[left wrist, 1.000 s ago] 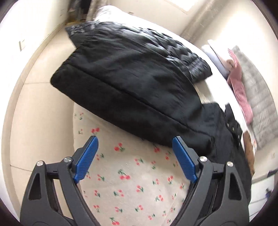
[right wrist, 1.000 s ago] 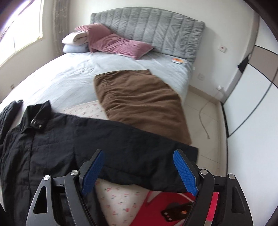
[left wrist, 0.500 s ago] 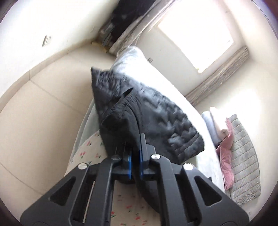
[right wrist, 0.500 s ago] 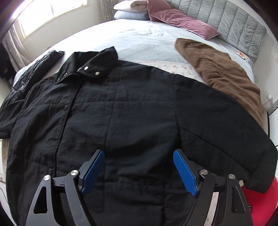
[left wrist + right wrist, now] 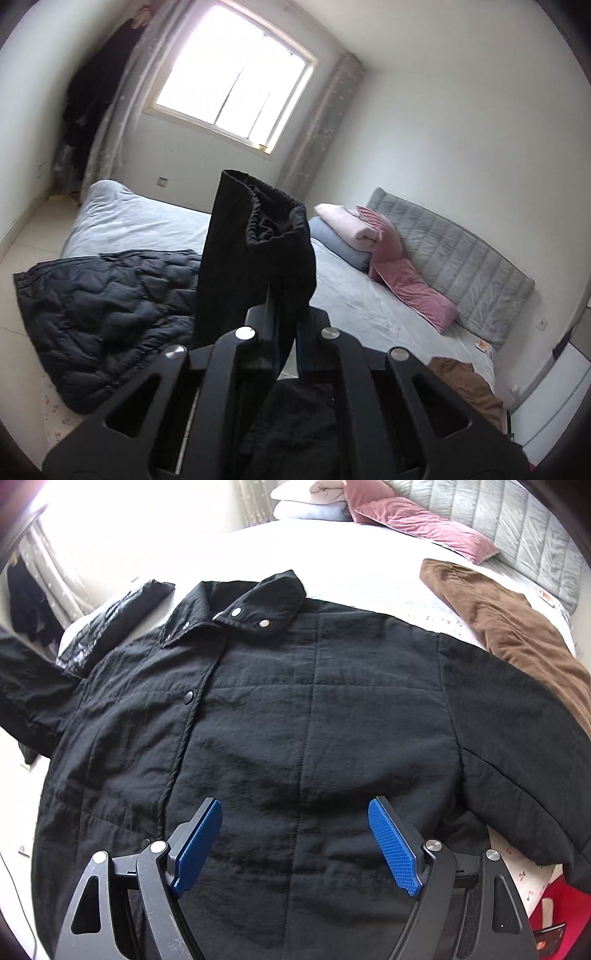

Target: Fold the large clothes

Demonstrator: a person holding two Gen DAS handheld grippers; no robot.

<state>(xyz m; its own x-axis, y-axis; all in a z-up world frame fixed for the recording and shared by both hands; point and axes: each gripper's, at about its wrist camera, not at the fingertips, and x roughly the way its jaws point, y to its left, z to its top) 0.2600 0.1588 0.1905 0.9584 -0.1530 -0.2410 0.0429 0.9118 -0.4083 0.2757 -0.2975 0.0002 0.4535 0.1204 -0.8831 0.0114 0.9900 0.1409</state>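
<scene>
Inspecting both wrist views, I record the following. My left gripper is clenched on the sleeve cuff of the black jacket, with the cuff standing upright above the jaws and its gathered opening facing the camera. My right gripper is released, its 2 blue pads spread wide and hovering over the lower front of the jacket; I cannot tell whether they touch the fabric.

The jacket lies flat, front up, across the bed, collar toward the headboard, snaps closed down the placket. Its other sleeve extends outward toward the bed edge, lying against a brown garment spread beside it.

A dark quilted jacket lies crumpled on the window side of the bed, just beside the held sleeve. Pillows and a pink cushion are stacked at the headboard. A cherry-print sheet shows under the jacket's shoulder. A window with curtains lights the far wall, and a red item sits at the lower right corner of the right view
</scene>
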